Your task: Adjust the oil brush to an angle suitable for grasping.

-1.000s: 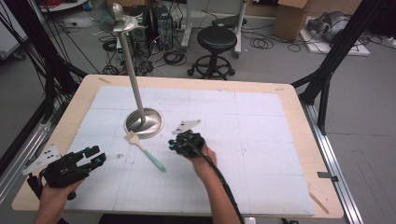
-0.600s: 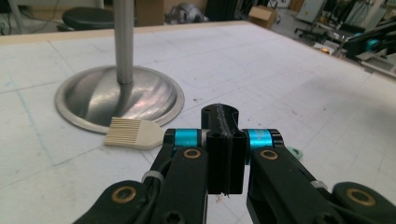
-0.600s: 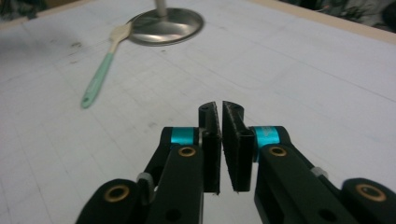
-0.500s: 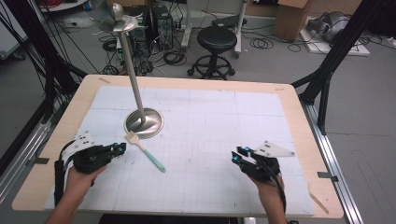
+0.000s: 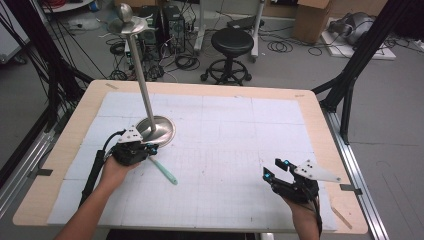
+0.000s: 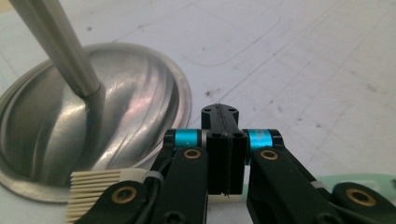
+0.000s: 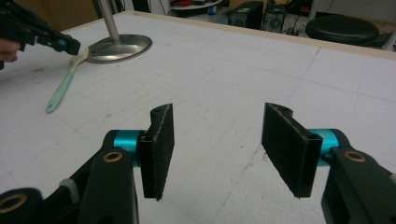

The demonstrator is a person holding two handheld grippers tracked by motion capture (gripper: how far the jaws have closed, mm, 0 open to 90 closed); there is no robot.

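The right gripper (image 5: pixel 276 168), nearest at the table's right front, has just been opening, its 2 pads parted with nothing between them. Farther left, the left gripper (image 6: pixel 219 140) is clenched empty over the mint-green plastic brush with pale bristles (image 5: pixel 162 170), just beside the round steel stand base (image 5: pixel 159 131). To grasp well, it should likely open, then straddle the handle clear of the base.

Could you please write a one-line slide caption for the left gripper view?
Left gripper, jaws shut on nothing, poised over the brush beside the metal stand base.
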